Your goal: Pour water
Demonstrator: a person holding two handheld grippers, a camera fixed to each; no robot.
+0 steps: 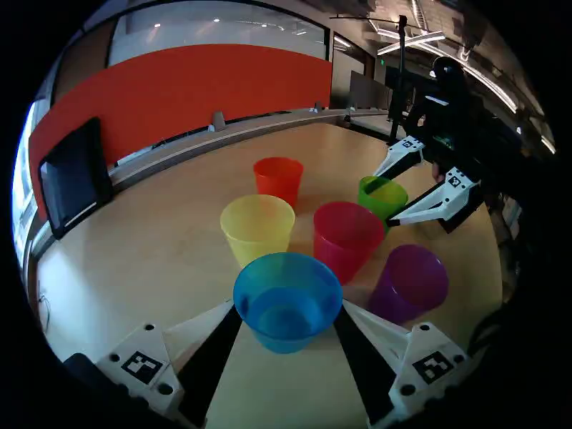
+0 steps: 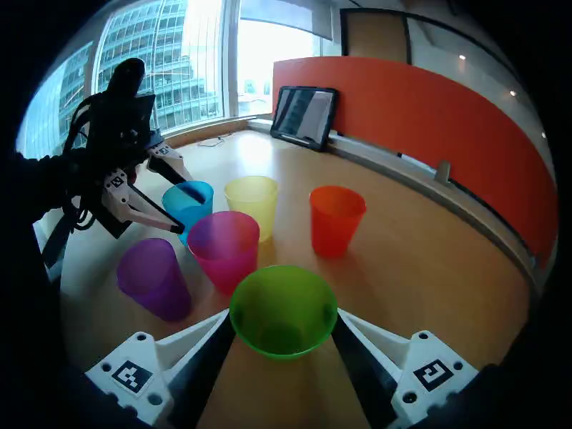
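My left gripper [image 1: 287,314] is shut on a blue cup [image 1: 288,282], upright, with what looks like water low inside. In the right gripper view, the blue cup [image 2: 191,196] sits between the left gripper's fingers [image 2: 154,213]. My right gripper [image 2: 283,323] is shut on a green cup [image 2: 283,304], also upright; I cannot tell whether it holds any liquid. From the left gripper view, the green cup [image 1: 386,193] sits in the right gripper [image 1: 383,203] at the far right.
Yellow [image 1: 257,227], orange [image 1: 278,179], pink-red [image 1: 347,236] and purple [image 1: 411,282] cups stand close together on the wooden table [image 1: 157,243] between the two held cups. A dark tablet [image 2: 306,116] leans at the table's far edge by an orange wall.
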